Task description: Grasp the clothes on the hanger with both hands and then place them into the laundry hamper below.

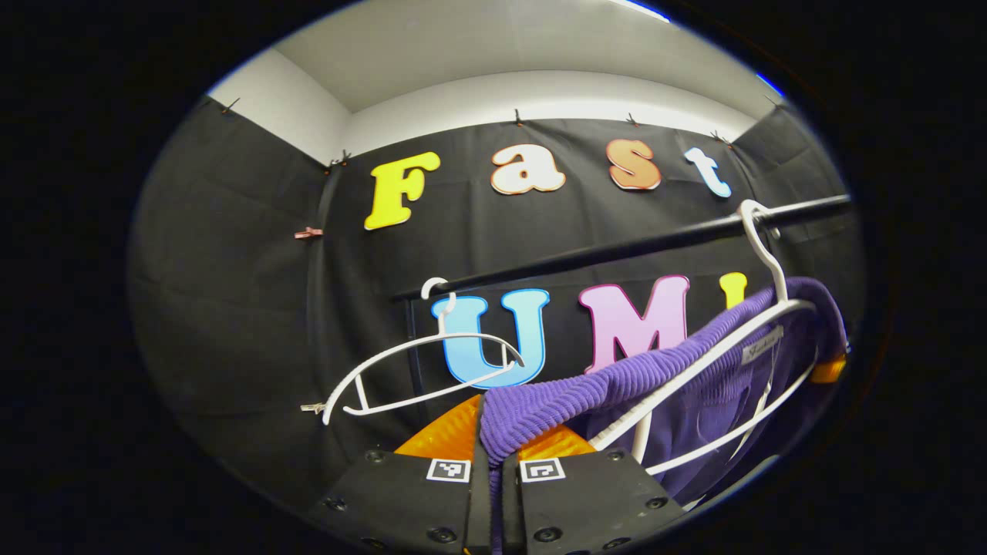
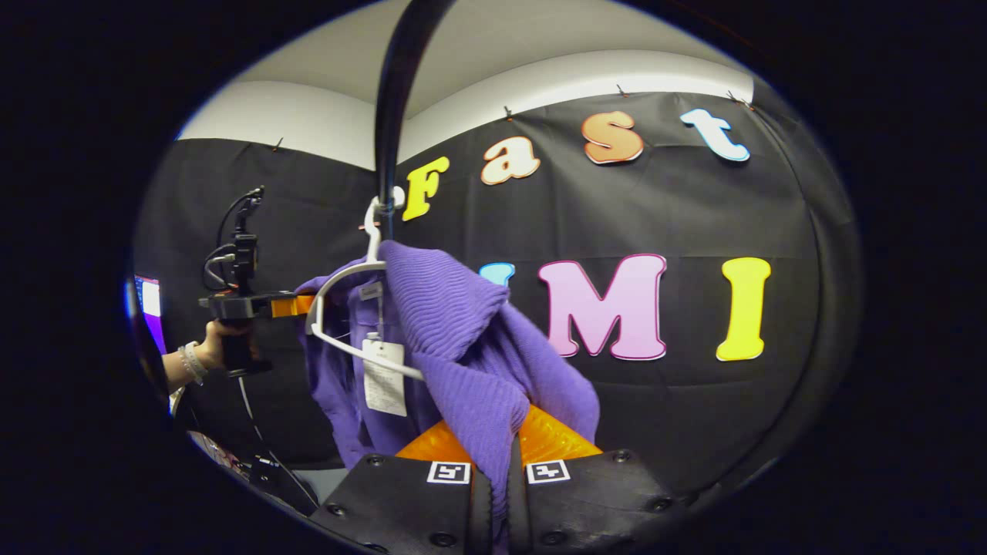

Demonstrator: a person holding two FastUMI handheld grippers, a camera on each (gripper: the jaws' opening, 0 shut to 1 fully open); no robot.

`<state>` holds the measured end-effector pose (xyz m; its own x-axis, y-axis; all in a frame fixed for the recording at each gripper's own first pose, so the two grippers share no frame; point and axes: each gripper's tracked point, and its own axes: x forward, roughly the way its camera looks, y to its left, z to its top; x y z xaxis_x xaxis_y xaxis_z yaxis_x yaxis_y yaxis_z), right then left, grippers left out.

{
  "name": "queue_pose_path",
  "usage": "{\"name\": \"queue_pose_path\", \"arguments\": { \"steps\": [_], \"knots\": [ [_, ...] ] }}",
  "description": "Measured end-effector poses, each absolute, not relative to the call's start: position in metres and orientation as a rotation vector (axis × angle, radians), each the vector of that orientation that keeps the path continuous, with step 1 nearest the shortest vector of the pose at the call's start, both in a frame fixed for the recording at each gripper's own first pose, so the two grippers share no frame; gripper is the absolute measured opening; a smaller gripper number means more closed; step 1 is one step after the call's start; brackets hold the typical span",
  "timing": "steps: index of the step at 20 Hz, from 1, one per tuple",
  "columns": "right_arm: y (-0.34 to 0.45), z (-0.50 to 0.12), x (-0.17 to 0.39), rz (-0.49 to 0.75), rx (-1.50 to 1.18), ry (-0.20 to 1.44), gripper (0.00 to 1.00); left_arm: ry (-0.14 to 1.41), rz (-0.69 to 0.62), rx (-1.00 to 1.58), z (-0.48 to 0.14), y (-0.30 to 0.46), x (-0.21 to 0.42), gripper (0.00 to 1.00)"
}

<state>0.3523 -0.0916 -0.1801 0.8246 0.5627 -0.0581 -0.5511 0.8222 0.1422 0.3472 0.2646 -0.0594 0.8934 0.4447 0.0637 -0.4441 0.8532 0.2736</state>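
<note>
A: While the purple sweater (image 1: pixel 663 370) hangs on its white hanger (image 1: pixel 763 308) from the black rail (image 1: pixel 617 250), the left claw (image 1: pixel 493 447) is pinched closed on a fold of it, right at its tips.

B: Same on the right claw (image 2: pixel 501 455): closed on the knit. The left claw's at the sweater's far side; an empty hanger (image 1: pixel 416 370) is up-left of the left claw.

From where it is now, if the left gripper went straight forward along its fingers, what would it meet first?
The left gripper is already shut on the purple sweater. Straight ahead lies more of that sweater, then probably the empty white hanger and the black cloth wall; depth is unclear.
</note>
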Motion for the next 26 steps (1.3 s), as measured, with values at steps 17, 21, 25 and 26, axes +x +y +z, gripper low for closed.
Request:
{"name": "queue_pose_path", "arguments": {
  "steps": [17,21,25,26],
  "knots": [
    [-0.109,-0.118,0.417,0.533,0.526,-0.125,0.12,0.199,0.385,-0.057,-0.211,0.231,0.331,0.10],
    [-0.138,-0.103,0.448,0.439,0.560,-0.194,0.12,0.231,0.275,-0.077,-0.231,0.156,0.367,0.09],
    [-0.185,-0.126,0.467,0.243,0.478,-0.178,0.12,0.249,0.160,-0.150,-0.237,0.104,0.394,0.09],
    [-0.192,-0.142,0.467,0.206,0.432,-0.143,0.12,0.257,0.145,-0.161,-0.242,0.095,0.395,0.08]
  ]
}}
